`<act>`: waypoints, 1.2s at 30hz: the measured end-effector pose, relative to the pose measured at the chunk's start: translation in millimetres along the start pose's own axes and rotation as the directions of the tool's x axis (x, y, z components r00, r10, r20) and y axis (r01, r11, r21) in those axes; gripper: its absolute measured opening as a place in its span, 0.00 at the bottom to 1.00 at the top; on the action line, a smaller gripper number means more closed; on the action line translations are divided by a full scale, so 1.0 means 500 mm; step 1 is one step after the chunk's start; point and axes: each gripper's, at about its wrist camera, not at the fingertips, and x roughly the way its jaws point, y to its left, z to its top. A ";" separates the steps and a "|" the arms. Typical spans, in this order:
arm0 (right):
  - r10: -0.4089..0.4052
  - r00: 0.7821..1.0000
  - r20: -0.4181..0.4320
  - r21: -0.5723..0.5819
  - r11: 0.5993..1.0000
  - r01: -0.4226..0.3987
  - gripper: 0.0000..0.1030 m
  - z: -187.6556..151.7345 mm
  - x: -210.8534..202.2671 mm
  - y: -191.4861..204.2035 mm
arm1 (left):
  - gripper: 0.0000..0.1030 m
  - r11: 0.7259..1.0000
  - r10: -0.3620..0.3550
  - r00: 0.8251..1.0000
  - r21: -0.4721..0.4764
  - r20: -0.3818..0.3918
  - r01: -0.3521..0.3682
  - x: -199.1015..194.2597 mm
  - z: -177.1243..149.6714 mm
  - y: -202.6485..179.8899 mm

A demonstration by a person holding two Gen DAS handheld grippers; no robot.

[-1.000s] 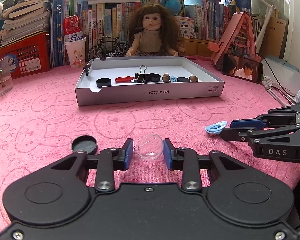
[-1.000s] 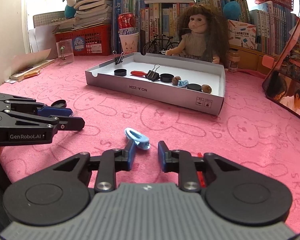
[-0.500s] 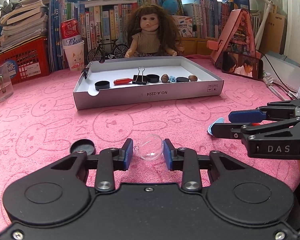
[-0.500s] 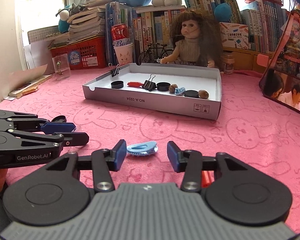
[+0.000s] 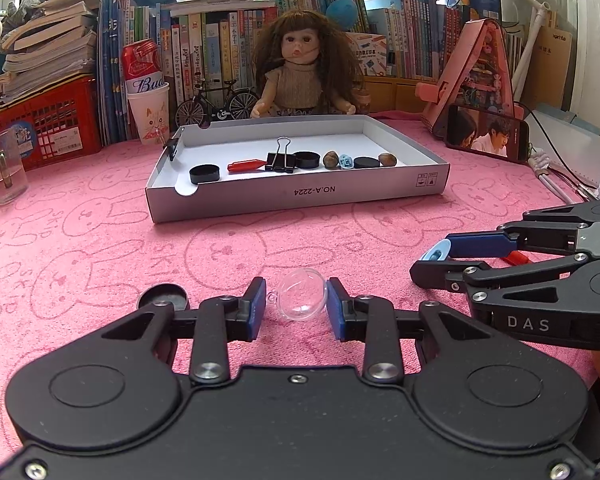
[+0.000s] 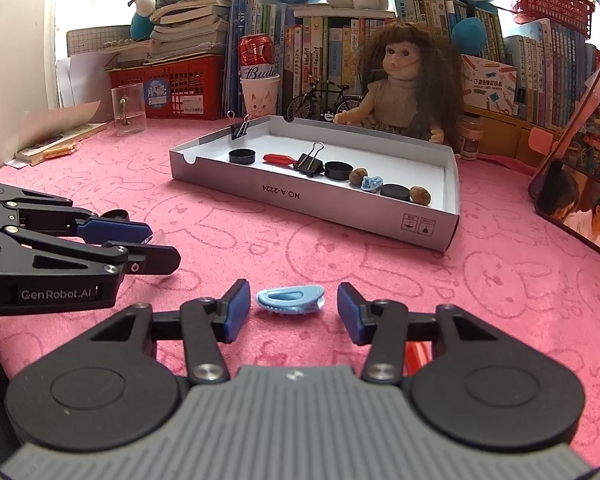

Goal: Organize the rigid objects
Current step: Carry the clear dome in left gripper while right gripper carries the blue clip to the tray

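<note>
- Pink towelling printed with rabbits covers the worktop, and both tools sit low over its near edge.
- Left tool: its blue pads are pinching a clear ball, one pad on each side, with the ball low over the cloth.
- A round black lid lies on the cloth at 9 o'clock from the ball, just beside the left tool's outer finger.
- Right tool: its jaws have just been closing, yet they stand spread, with a blue clip lying flat on the cloth between them. A gap shows on either side of the clip, so neither pad presses it.
- A red piece lies on the cloth under the right tool's right finger, mostly hidden.
- From the left wrist view the right tool is at 3 o'clock from the ball, near it but apart.
- A shallow white box stands at 12 o'clock from both tools, well apart from them, in front of a doll.
- Inside the box, in a row along the near wall: a black cap, a red clip, a black binder clip, a second black cap, a brown nut, a small blue clip, a black disc and another nut.
</note>
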 end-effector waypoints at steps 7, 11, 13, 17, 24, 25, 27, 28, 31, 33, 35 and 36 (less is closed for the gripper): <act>-0.030 0.999 0.015 0.008 1.000 0.030 0.41 0.007 -0.005 0.004 | 0.30 0.999 0.031 1.000 -0.008 0.004 -0.031 0.005 0.009 0.004; -0.052 0.998 0.019 0.041 0.998 0.051 0.41 0.018 -0.002 -0.005 | 0.30 0.999 0.049 0.999 -0.017 0.014 -0.049 0.009 0.028 0.010; -0.060 0.998 0.018 0.063 0.996 0.058 0.41 0.026 0.001 -0.012 | 0.30 0.998 0.058 0.998 -0.026 0.024 -0.058 0.009 0.040 0.014; -0.080 0.997 0.022 0.097 0.992 0.078 0.41 0.044 0.007 -0.024 | 0.30 0.997 0.073 0.996 -0.040 0.052 -0.071 0.011 0.067 0.025; -0.119 0.992 0.040 0.138 0.984 0.112 0.41 0.080 0.016 -0.049 | 0.29 0.991 0.110 0.990 -0.081 0.091 -0.102 0.033 0.124 0.057; -0.125 0.991 0.041 0.147 0.982 0.118 0.41 0.086 0.017 -0.053 | 0.29 0.990 0.114 0.989 -0.091 0.091 -0.105 0.037 0.131 0.062; -0.132 0.990 0.041 0.165 0.979 0.123 0.41 0.095 0.021 -0.065 | 0.29 0.988 0.119 0.989 -0.113 0.088 -0.109 0.050 0.146 0.075; -0.134 0.990 0.041 0.174 0.977 0.125 0.41 0.100 0.024 -0.071 | 0.29 0.986 0.122 0.989 -0.123 0.087 -0.110 0.056 0.152 0.081; -0.145 0.989 0.037 0.191 0.972 0.135 0.41 0.113 0.035 -0.086 | 0.29 0.983 0.127 0.989 -0.141 0.080 -0.115 0.076 0.174 0.095; -0.149 0.988 0.033 0.200 0.970 0.140 0.41 0.123 0.043 -0.096 | 0.29 0.982 0.129 0.989 -0.151 0.073 -0.116 0.091 0.189 0.104; -0.153 0.988 0.030 0.212 0.967 0.143 0.41 0.134 0.051 -0.107 | 0.29 0.980 0.129 0.990 -0.158 0.061 -0.118 0.108 0.203 0.114; -0.154 0.988 0.028 0.218 0.965 0.145 0.41 0.140 0.056 -0.113 | 0.29 0.980 0.129 0.990 -0.162 0.052 -0.120 0.118 0.209 0.119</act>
